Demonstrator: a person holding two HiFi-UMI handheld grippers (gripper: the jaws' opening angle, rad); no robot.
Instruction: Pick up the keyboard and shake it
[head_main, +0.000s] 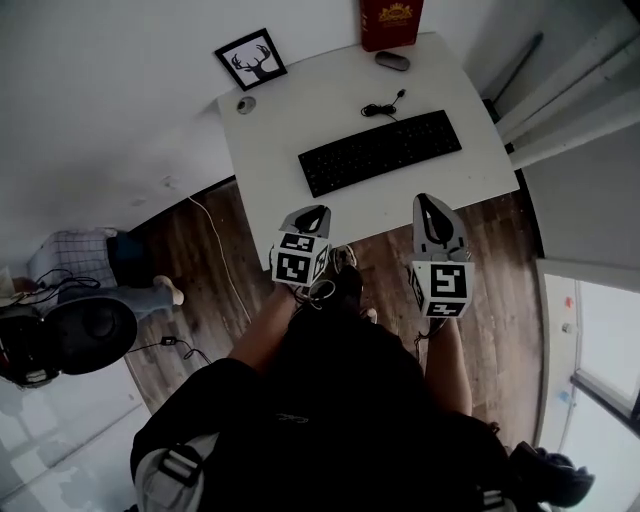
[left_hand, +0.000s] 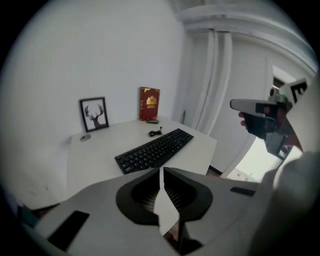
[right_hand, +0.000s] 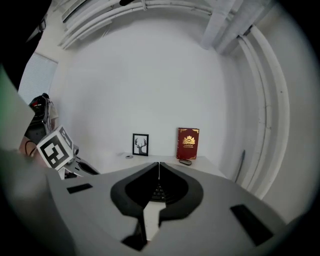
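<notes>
A black keyboard (head_main: 380, 152) lies flat across the white table (head_main: 270, 160), its cable (head_main: 383, 105) coiled behind it. Both grippers hover short of the table's near edge, over the wooden floor, apart from the keyboard. My left gripper (head_main: 313, 212) is shut and empty, below the keyboard's left end. My right gripper (head_main: 430, 200) is shut and empty too, below its right end. The left gripper view has the keyboard (left_hand: 155, 149) just beyond its closed tips (left_hand: 161, 172). In the right gripper view only a sliver of keyboard (right_hand: 159, 191) shows behind the closed tips (right_hand: 159, 165).
At the table's back stand a framed deer picture (head_main: 250, 58) and a red book (head_main: 390, 22), with a dark mouse (head_main: 392, 60) beside the book and a small round object (head_main: 246, 104) near the frame. A black speaker-like object (head_main: 85, 335) and cables lie on the floor at left.
</notes>
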